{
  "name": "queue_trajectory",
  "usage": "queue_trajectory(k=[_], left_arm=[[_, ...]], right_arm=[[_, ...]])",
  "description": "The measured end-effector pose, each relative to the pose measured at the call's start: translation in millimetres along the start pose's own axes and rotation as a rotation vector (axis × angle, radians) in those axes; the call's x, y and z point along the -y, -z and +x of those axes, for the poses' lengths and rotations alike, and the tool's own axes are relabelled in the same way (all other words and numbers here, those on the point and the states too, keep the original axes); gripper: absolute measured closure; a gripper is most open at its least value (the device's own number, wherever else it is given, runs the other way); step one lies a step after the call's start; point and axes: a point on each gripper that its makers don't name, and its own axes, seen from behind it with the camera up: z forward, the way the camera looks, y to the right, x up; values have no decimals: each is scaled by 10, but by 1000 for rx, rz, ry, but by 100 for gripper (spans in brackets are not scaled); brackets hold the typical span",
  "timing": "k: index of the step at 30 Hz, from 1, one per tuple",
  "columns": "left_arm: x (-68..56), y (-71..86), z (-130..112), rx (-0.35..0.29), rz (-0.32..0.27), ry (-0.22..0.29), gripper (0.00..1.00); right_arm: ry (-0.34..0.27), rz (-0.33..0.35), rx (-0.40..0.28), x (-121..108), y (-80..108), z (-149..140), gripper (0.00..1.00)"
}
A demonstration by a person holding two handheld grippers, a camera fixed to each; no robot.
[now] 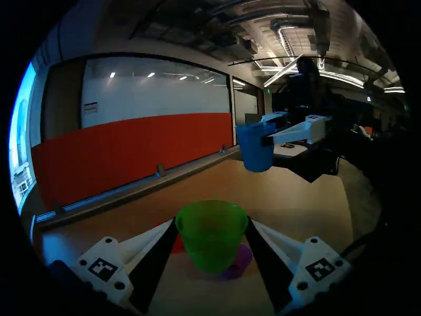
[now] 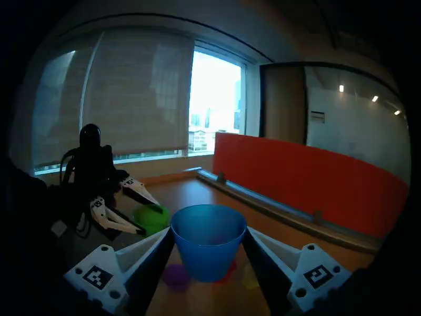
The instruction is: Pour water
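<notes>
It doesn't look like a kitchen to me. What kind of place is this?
Most likely an office. A long wooden desk has an orange divider panel along its edge, a big window with a blind looks out at city buildings, and strip lights hang under bare ceiling pipes.

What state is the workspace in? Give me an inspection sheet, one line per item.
Surface: wooden table, with a metal rail along its far edge.
Job's things: green cup upright; blue cup upright and apparently lifted off the table; water cannot be made out.
Clutter: purple item, red item and yellow item on the table beneath the blue cup.
Grippers: left gripper, jaws closed on the green cup; right gripper, jaws closed on the blue cup.
Cables: dark cable looping beside the hand holding the left gripper.
Surroundings: orange panel behind the rail, window, blind.
</notes>
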Motion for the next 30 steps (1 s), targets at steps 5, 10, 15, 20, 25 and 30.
queue_trajectory(k=[5,10,15,20,25,30], left_arm=[[24,-49,-137,54,0,-17,12],[36,-105,-284,111,-5,-34,12],[50,-146,-432,165,-8,-47,12],[57,-166,-558,202,-10,-57,12],[48,-179,-650,228,-16,-60,12],[51,-180,-778,260,-22,-53,11]], right_arm=[[5,-1,45,-47,1,-197,10],[-1,4,81,-81,-15,-372,10],[-13,13,98,-108,-24,-490,9],[-18,13,120,-163,-32,-635,9],[-18,6,149,-229,-43,-797,9],[-18,2,173,-261,-53,-961,9]])
